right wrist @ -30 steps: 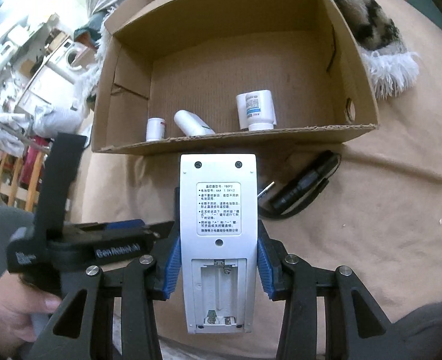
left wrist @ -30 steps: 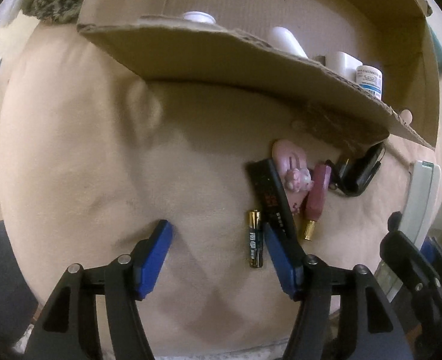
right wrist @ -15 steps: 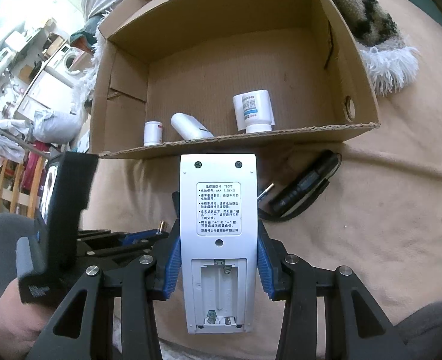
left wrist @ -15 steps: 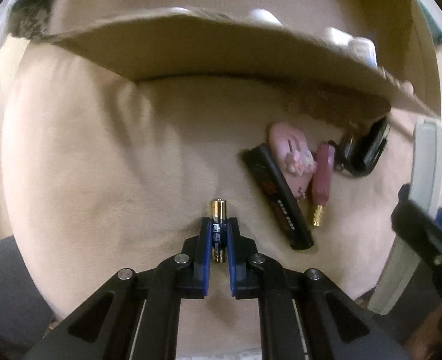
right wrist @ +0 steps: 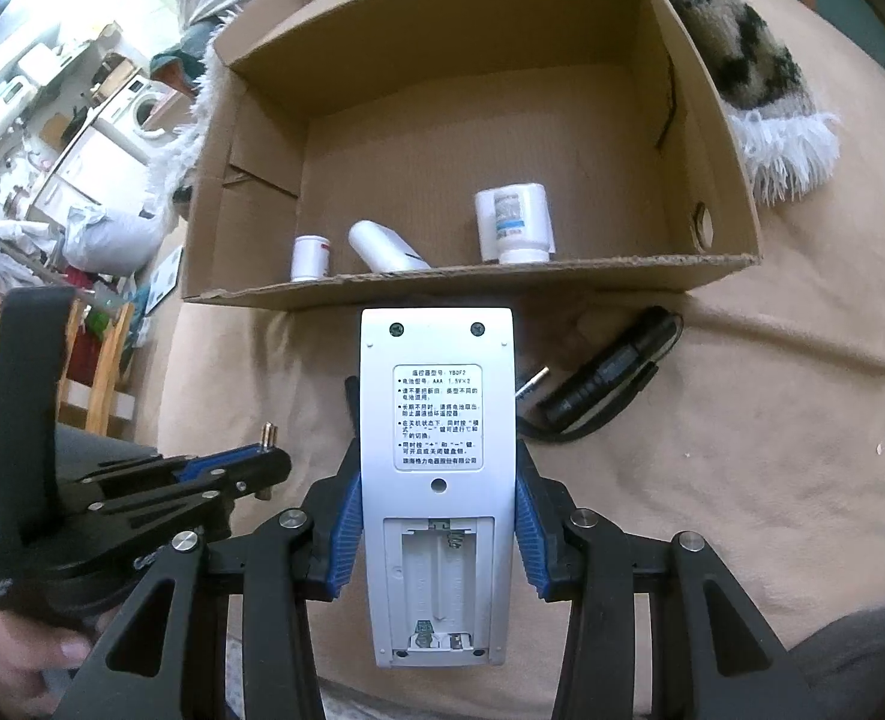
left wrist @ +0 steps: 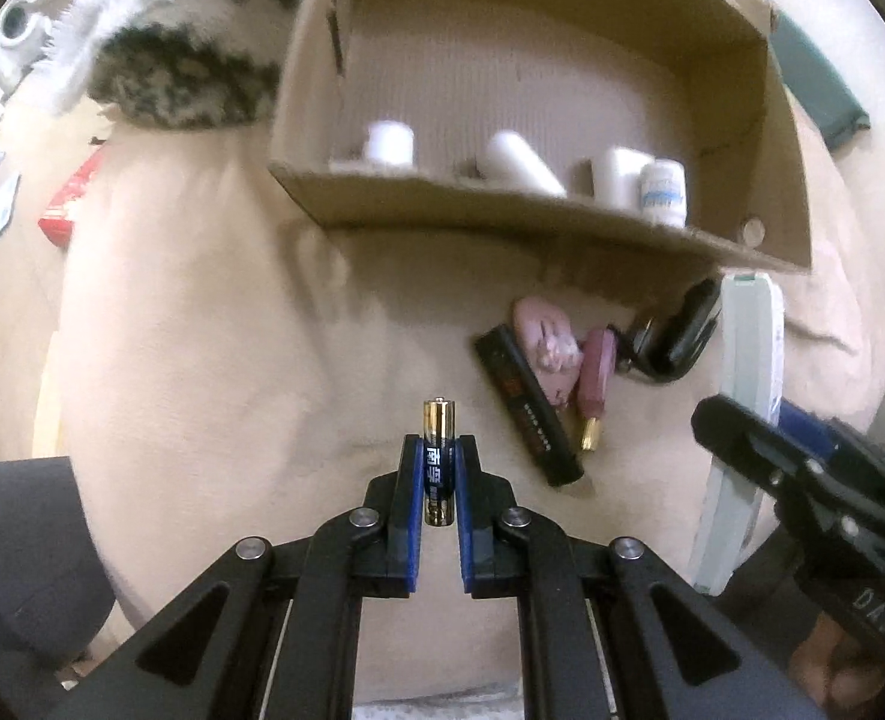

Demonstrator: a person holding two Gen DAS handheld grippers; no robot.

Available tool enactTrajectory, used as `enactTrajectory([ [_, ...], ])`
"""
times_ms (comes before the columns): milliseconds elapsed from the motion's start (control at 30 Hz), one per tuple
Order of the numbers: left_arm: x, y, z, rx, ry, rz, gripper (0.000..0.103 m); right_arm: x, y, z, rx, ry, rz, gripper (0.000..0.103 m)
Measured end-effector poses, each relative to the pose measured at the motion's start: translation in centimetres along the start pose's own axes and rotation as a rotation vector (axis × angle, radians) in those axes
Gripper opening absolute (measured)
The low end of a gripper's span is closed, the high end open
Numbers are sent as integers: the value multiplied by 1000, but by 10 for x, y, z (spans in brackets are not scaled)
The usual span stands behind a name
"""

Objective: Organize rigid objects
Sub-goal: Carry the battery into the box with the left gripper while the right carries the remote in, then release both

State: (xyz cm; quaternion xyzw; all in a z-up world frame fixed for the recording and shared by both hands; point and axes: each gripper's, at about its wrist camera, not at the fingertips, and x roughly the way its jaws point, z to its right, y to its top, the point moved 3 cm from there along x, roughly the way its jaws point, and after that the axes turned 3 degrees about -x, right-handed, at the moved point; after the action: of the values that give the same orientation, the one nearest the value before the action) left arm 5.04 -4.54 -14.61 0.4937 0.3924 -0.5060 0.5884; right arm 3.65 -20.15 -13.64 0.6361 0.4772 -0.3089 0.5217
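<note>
My left gripper (left wrist: 439, 468) is shut on a gold and blue AAA battery (left wrist: 439, 450) and holds it above the beige blanket (left wrist: 202, 360). Its tip shows in the right wrist view (right wrist: 269, 435). My right gripper (right wrist: 436, 516) is shut on a white remote control (right wrist: 436, 420), back side up, with the battery compartment (right wrist: 439, 576) open and empty. The remote also shows edge-on in the left wrist view (left wrist: 748, 360). A cardboard box (right wrist: 502, 282) lies ahead with white bottles (right wrist: 517, 222) inside.
On the blanket by the box lie a black stick-shaped device (left wrist: 526, 402), a pink toy (left wrist: 547, 342), a pink tube (left wrist: 595, 372) and a black flashlight with strap (right wrist: 604, 378). A furry grey-white rug (right wrist: 760, 78) lies beside the box. A red packet (left wrist: 70, 198) lies far left.
My left gripper moved over the battery, shut on it and lifted it off the blanket. The right gripper kept holding the remote almost still.
</note>
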Motion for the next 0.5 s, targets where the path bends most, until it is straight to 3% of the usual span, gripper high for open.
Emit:
enactTrajectory([
  [133,-18,7,-10,-24,16,70,9,-6,3,-7,-26,7,26,46],
  [333,-46,23,-9,-42,-19,117,9,-22,13,-2,-4,42,84,46],
  [500,-71,53,-4,-20,-27,170,9,-40,41,8,23,54,134,46],
])
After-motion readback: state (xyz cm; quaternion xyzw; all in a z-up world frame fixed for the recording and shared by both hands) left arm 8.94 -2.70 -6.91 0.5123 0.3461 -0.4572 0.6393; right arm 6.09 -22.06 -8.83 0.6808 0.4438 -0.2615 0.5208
